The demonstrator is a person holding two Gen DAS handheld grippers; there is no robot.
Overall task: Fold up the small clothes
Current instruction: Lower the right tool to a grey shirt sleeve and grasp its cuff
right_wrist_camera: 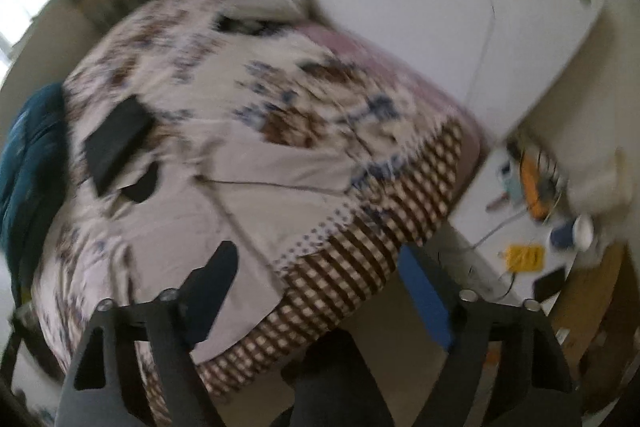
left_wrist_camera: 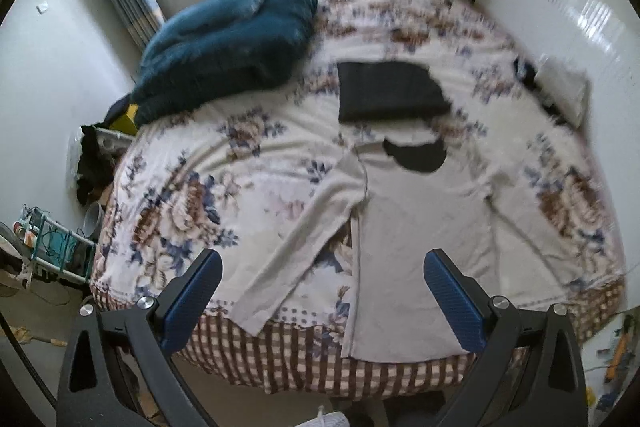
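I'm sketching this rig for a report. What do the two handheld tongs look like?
Both tongs match: matte black angular frames with triangular cut-outs and round silver bolts at the joints. Each finger carries a flat, textured blue pad. No markings, sleeves or hands show; a thin dark cable may run at the left view's edge.

Blurred and cut off

Your right wrist view is motion-smeared: clutter on the white table (right_wrist_camera: pixel 520 227) beside the bed (right_wrist_camera: pixel 360 247) is unreadable, and the shirt's (right_wrist_camera: pixel 168 219) hem there blurs out.
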